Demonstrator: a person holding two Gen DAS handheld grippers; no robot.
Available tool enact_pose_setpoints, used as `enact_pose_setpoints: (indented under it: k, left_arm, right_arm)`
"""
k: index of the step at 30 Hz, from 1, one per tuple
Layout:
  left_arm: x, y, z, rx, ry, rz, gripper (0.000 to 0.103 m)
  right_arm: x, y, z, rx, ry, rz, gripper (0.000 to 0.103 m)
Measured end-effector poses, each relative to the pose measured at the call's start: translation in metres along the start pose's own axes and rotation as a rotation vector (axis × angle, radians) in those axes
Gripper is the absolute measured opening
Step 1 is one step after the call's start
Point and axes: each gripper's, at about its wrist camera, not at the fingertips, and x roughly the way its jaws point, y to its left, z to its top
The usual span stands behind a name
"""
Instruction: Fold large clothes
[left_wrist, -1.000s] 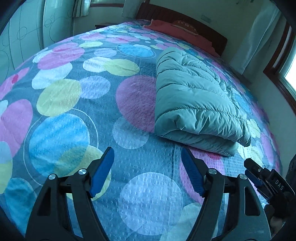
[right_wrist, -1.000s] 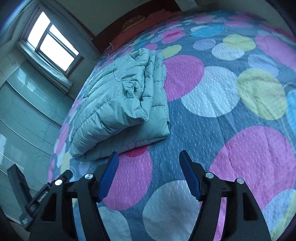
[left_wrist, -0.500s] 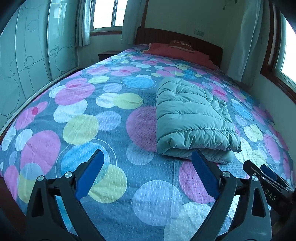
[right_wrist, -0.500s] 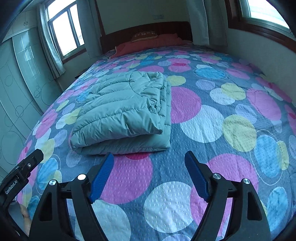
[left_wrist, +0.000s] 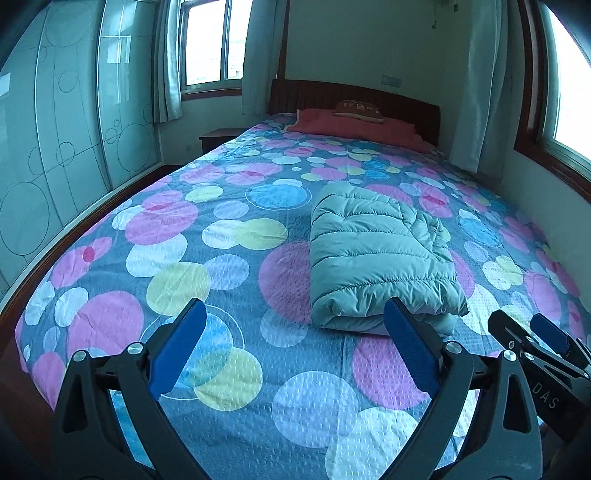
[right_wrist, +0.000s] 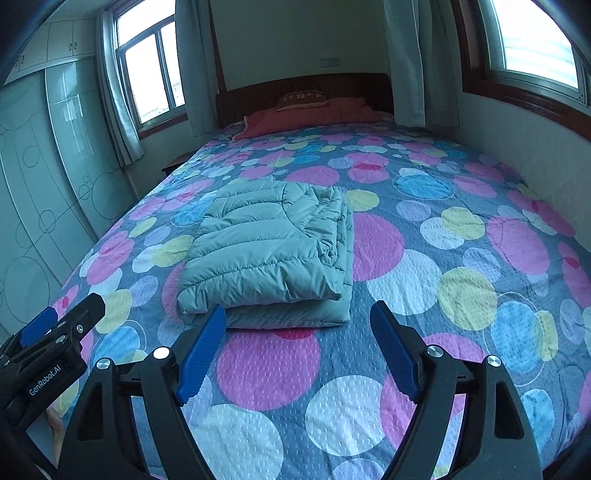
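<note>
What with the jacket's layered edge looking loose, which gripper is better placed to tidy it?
Likely right: the right gripper, open and empty, faces the layered edge of the jacket; the left gripper sits toward its smooth fold.

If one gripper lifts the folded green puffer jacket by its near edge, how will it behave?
The folded puffer jacket looks soft and quilted, so it would probably sag and unfold rather than lift as one block. It seems light for its bulk. Its smooth shell may slip on the bedspread if pushed.

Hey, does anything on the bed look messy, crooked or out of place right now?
Nothing stands out. The pale green quilted puffer jacket lies folded in a compact bundle on the circle-patterned bedspread, layers slightly uneven along one side, and both grippers are clear of it.
</note>
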Motion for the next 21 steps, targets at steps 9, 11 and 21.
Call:
enact_pose_setpoints:
  k: [9, 11, 21]
  left_arm:
    - [-0.0058, -0.0019, 0.0020, 0.006, -0.011, 0.001, 0.097]
    - [-0.0063, -0.0021, 0.0020, 0.007, -0.012, 0.001, 0.097]
    - [-0.0067, -0.0008, 0.0007, 0.007, -0.003, 0.002, 0.097]
  right_arm:
    - [-0.0077, 0.0042, 0.0027, -0.008, -0.017, 0.003, 0.079]
    - [-0.0080, 0.0043, 0.0026, -0.009, -0.018, 0.002, 0.079]
    - [-0.0077, 0.0050, 0.0019, -0.008, -0.013, 0.006, 0.079]
